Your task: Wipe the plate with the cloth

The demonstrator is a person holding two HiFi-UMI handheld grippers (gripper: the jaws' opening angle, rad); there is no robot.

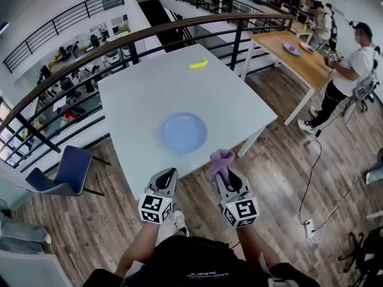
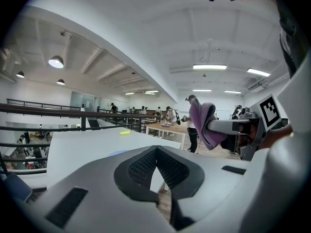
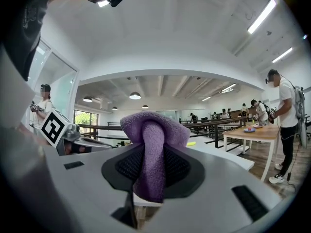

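Cloth [image 3: 153, 144], bunched so its shape is unclear, is pinched in the right gripper [image 1: 224, 171]; left gripper [image 2: 156, 150] closed, empty.

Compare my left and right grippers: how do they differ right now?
The left gripper is shut on nothing; the right gripper is shut on the purple cloth. The left gripper's jaws meet; the right gripper's are held apart by cloth. Both point toward the blue plate.

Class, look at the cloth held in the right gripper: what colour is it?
Purple. The cloth shows best in the right gripper view, pinched between that gripper's jaws.
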